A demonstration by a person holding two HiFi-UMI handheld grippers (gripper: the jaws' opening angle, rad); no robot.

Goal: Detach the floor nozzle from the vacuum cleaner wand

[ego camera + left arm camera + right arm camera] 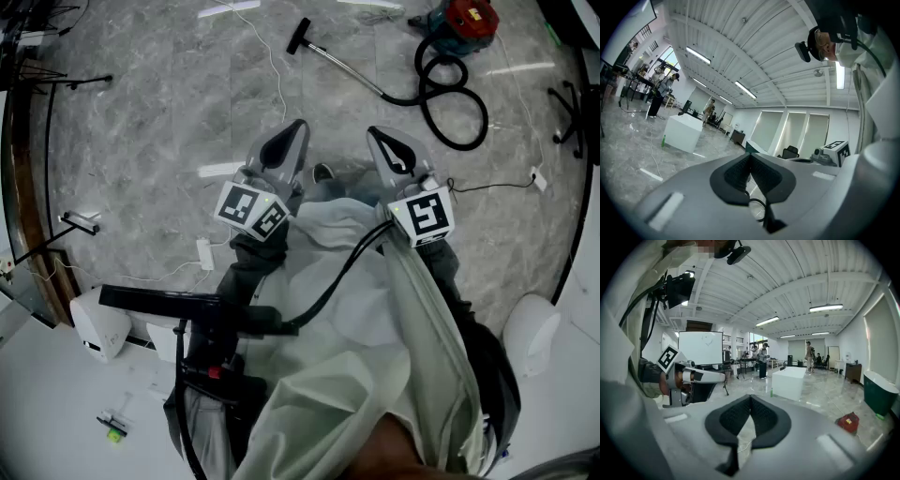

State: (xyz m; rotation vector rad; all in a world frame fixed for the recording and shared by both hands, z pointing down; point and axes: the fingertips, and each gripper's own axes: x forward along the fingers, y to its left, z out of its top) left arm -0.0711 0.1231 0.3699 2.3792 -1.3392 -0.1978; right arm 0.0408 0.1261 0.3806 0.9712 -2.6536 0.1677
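None of the detaching looks begun: the black T-shaped floor nozzle [298, 35] sits joined to the slim, shiny wand [342, 67], lying on the glossy grey marble floor [141, 131] with its black hose [448, 103] coiled toward the red canister [466, 22]. The left gripper [298, 126] and right gripper [374, 132] are both pressed closed on nothing, well apart from it.

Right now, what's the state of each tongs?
Left tongs: closed, holding nothing.
Right tongs: closed, holding nothing.
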